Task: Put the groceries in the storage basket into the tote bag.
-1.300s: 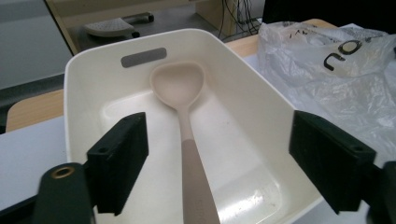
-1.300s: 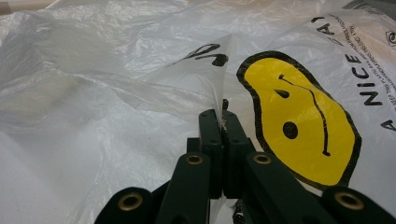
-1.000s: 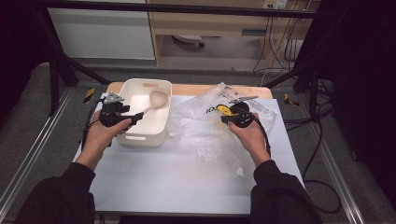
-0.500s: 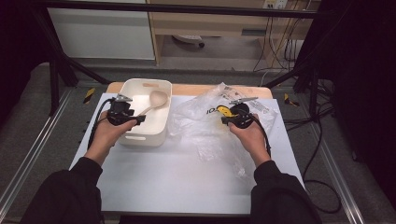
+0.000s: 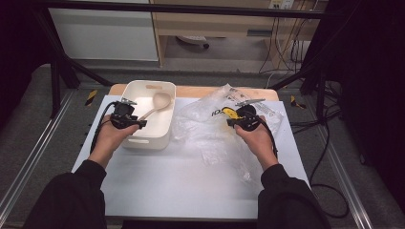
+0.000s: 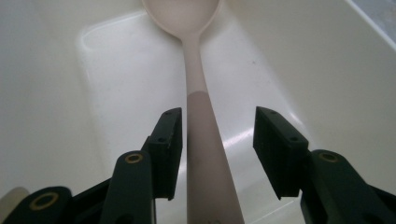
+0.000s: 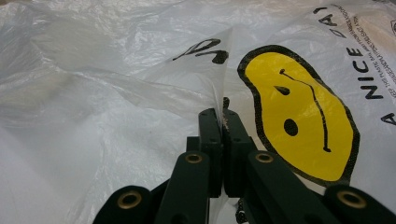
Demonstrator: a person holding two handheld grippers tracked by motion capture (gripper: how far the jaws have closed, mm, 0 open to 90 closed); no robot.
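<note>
A pale spoon (image 6: pixel 198 98) is seen lying in a white tub (image 5: pixel 165 136), its bowl toward the far end and its handle slanting back toward the near left corner, where the left gripper (image 5: pixel 136 124) is held over the tub's rim. In the left gripper view the handle is shown running up between the two black jaws; the left one is close against it, though contact cannot be made out, while a clear gap is left between the handle and the right one. The jaws have just been closing around the handle, but it is not yet pinched. The upper part of the handle and the bowl are lighter in colour than the lower part.

Just to the right of the tub a crumpled clear plastic bag (image 5: pixel 210 138) is spread on the white table (image 5: pixel 157 191). A yellow smiley face (image 7: pixel 299 112) and black lettering are printed on it. A fold of the bag is clamped by the right gripper (image 7: pixel 223 121), whose jaws are pressed together with the thin film rising from between them. In the high view this gripper is held above the upper part of the bag, beside the yellow print.

Both grippers are held by hands in dark sleeves that enter from the near edge. A black cable (image 5: pixel 98 133) trails from the left gripper. Beyond the table, a grey floor and a wooden cabinet are visible.
</note>
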